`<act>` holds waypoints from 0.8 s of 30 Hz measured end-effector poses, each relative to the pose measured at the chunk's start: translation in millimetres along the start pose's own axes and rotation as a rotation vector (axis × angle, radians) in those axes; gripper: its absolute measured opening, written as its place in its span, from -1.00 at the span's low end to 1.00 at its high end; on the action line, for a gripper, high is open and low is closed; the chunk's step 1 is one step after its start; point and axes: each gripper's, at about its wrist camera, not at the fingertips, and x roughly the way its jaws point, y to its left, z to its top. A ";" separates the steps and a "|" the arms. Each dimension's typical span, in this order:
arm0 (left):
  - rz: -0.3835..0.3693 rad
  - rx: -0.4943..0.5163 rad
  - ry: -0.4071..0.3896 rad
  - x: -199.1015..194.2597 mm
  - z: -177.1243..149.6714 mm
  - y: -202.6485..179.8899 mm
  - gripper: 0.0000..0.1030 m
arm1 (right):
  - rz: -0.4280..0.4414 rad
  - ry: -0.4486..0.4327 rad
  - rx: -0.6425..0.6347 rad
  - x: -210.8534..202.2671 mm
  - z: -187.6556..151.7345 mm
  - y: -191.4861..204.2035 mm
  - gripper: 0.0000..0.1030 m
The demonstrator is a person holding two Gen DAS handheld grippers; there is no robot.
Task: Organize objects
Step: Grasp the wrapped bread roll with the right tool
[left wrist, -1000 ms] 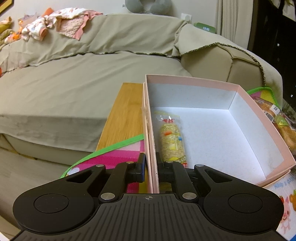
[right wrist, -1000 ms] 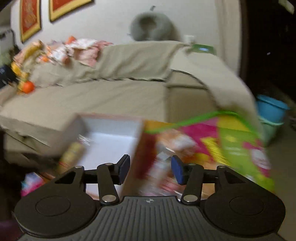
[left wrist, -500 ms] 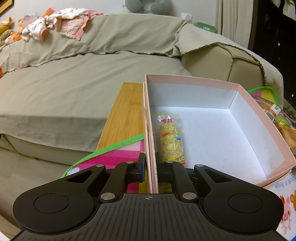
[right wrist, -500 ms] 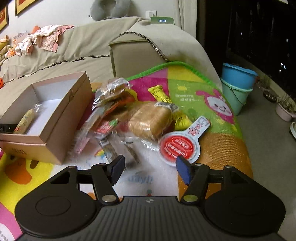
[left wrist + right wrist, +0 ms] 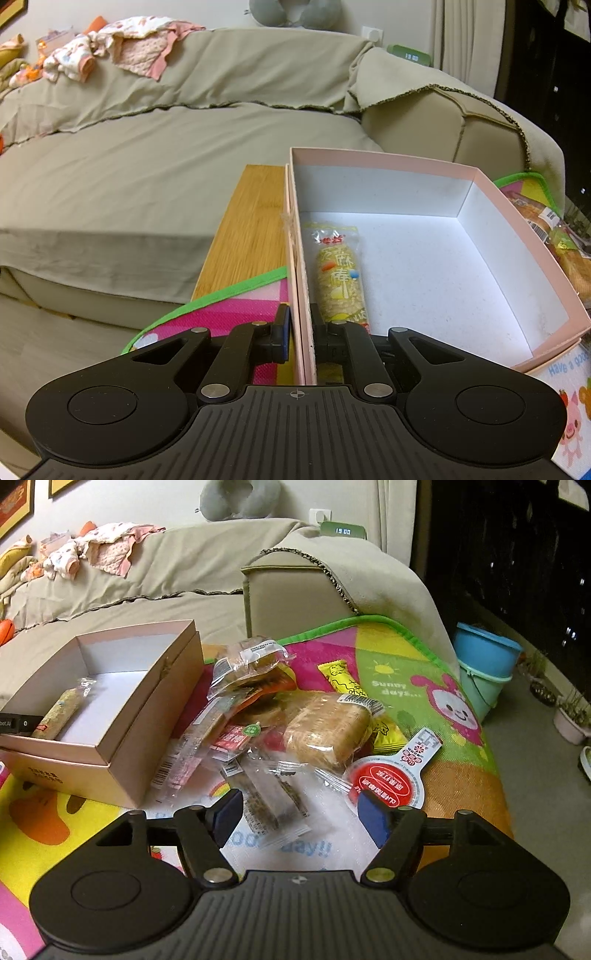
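1. Left gripper [image 5: 301, 332] clamped on the near wall of the pink box [image 5: 491, 195], one finger outside and one inside, holding the box steady.
2. Right gripper [image 5: 301, 812] spread wide and empty, jaws just opened further, nothing pinched between them; poised low over the near edge of the snack pile.
3. Just ahead of the right gripper: two clear-wrapped bars [image 5: 266, 797] lying flat on the play mat [image 5: 402, 653], probably the next pick, judging by how the jaws framed them.
4. Further out, heaped and overlapping: a wrapped bread loaf [image 5: 328, 727], a red and white round tag [image 5: 388, 779] at its right, a yellow packet [image 5: 343, 679] behind it, a wrapped bun [image 5: 255, 655] on top at the back, plus several flat sachets toward the box.
5. Pink box sat open to the left of the pile, on the mat, with a strip of wooden counter [image 5: 255, 221] beside it.
6. Inside the box: only one item, a long sesame stick in its wrapper [image 5: 340, 273], laid along the wall nearest the left gripper.
7. Progress, as a judgement: barely started. One snack packed, the rest of the box floor bare, and nearly the whole pile left on the mat.
8. Possible snag: wrappers slippery and overlapping, so a grab at one bar might drag its neighbour along.
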 end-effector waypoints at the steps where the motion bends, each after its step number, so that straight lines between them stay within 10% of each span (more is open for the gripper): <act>1: 0.000 0.001 0.000 0.0 0.0 0.0 -0.77 | -0.003 0.001 0.004 0.8 0.2 -1.3 0.36; 15: 0.000 0.002 -0.001 -0.1 0.7 -1.0 -0.76 | -0.025 -0.057 0.253 5.9 17.9 -57.9 0.47; 24: 0.001 0.001 -0.003 -0.9 1.4 -1.3 -0.76 | -0.034 -0.027 0.144 46.9 47.7 -18.3 0.49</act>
